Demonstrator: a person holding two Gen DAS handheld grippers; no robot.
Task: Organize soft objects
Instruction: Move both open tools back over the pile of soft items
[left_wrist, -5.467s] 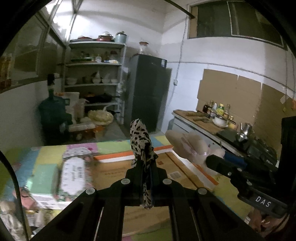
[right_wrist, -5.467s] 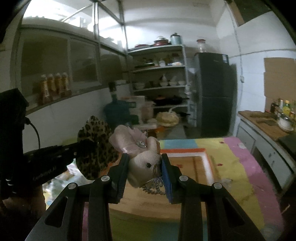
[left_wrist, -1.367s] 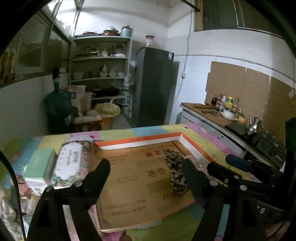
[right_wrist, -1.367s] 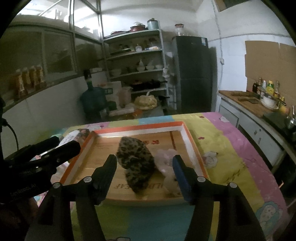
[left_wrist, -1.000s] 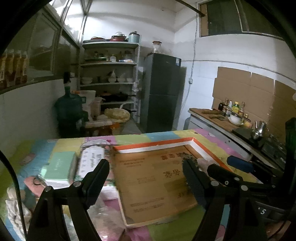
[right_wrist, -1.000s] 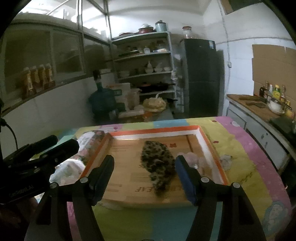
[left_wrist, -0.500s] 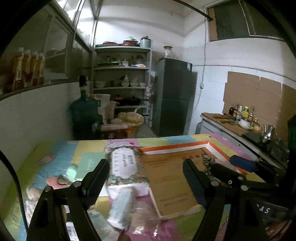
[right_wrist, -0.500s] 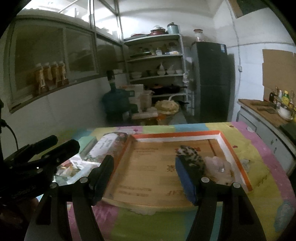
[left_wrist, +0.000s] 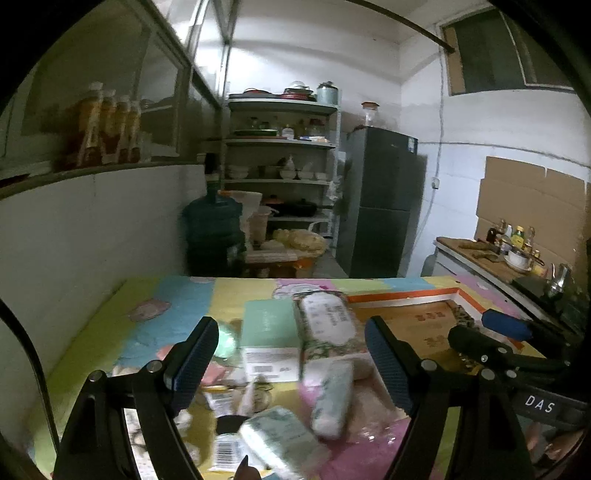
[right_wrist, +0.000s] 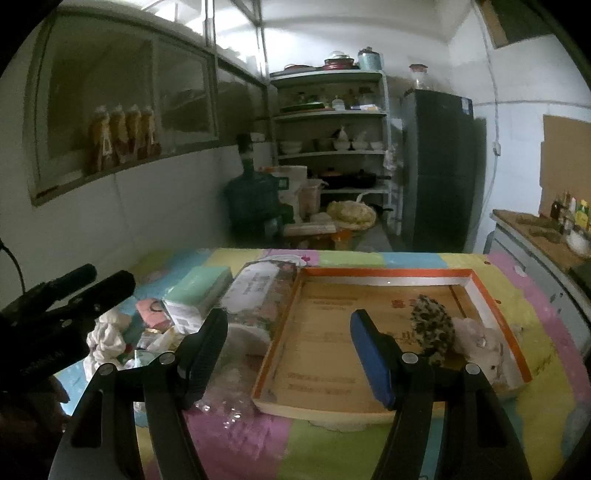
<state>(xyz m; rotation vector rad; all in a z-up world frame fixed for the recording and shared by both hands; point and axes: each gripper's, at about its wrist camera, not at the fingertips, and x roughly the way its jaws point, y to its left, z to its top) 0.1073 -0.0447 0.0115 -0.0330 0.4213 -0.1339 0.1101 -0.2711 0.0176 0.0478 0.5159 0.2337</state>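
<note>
A leopard-print soft item (right_wrist: 432, 328) and a pale pink plush (right_wrist: 484, 347) lie side by side in the right part of the orange-rimmed wooden tray (right_wrist: 369, 273). My right gripper (right_wrist: 290, 354) is open and holds nothing; it hangs over the tray's left edge. Over a heap of soft packs left of the tray, my left gripper (left_wrist: 291, 362) is open and holds nothing. In that heap are a floral wipe pack (left_wrist: 325, 325), a green tissue box (left_wrist: 269, 325) and small blurred packets (left_wrist: 332, 395). In the left wrist view the right gripper (left_wrist: 472, 328) hides most of the leopard item.
A crumpled white cloth (right_wrist: 107, 339) and small wrappers lie at the table's left on the colourful tablecloth (right_wrist: 332, 435). Beyond the table stand a water jug (right_wrist: 255, 199), shelves (right_wrist: 332, 114) and a dark fridge (right_wrist: 439, 166). A counter (left_wrist: 480, 254) runs along the right.
Both grippers have swung left, away from the two soft items lying in the tray. The heap of packs has come under the left gripper. Both stayed open.
</note>
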